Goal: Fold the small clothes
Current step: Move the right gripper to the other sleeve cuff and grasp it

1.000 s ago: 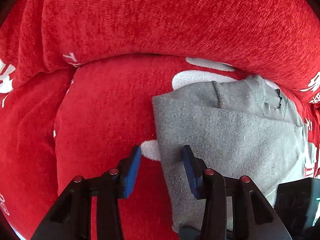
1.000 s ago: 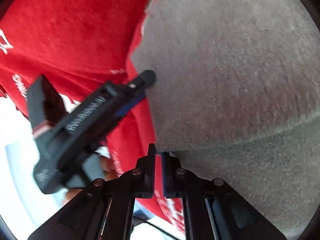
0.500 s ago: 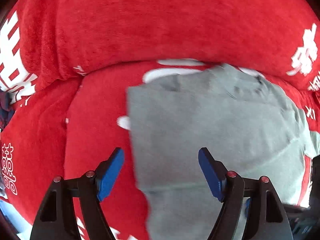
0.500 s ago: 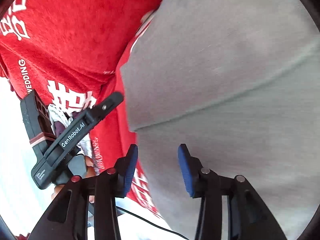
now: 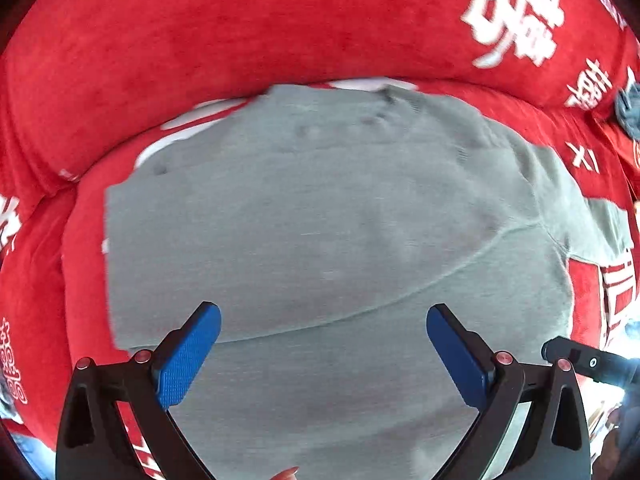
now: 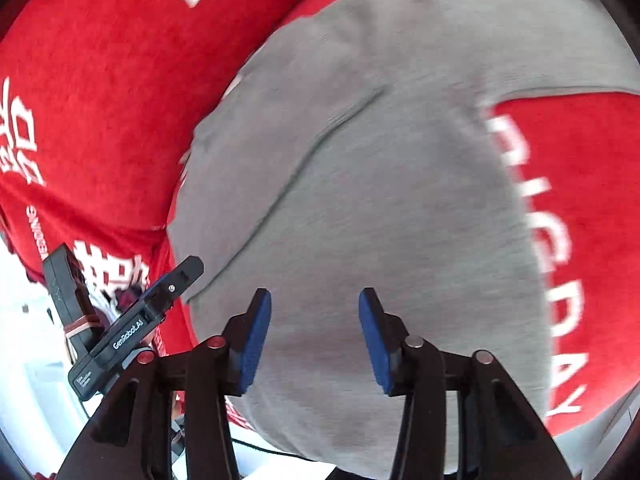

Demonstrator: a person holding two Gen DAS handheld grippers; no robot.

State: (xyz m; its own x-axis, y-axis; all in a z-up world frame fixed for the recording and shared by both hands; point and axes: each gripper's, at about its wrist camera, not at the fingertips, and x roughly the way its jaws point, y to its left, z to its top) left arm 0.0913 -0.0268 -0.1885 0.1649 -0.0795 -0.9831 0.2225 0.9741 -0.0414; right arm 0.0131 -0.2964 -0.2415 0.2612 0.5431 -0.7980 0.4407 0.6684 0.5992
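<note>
A small grey garment (image 5: pixel 320 220) lies flat on a red plush cover, with a folded layer whose edge runs across it. It also fills the right wrist view (image 6: pixel 380 200). My left gripper (image 5: pixel 323 328) is wide open and empty above the garment's near part. My right gripper (image 6: pixel 315 312) is open and empty above the garment near its left edge. The left gripper's black body (image 6: pixel 132 328) shows at the lower left of the right wrist view. The tip of the right gripper (image 5: pixel 588 362) shows at the right edge of the left wrist view.
The red cover (image 5: pixel 240 40) with white lettering rises into a padded back behind the garment. A blue-grey cloth (image 5: pixel 628 108) lies at the far right. White floor (image 6: pixel 36 360) and a black cable (image 6: pixel 272 450) show beyond the cover's edge.
Both grippers have opened and let go of the garment. The left jaws have spread wide. Both have pulled back, so more of the flat garment shows.
</note>
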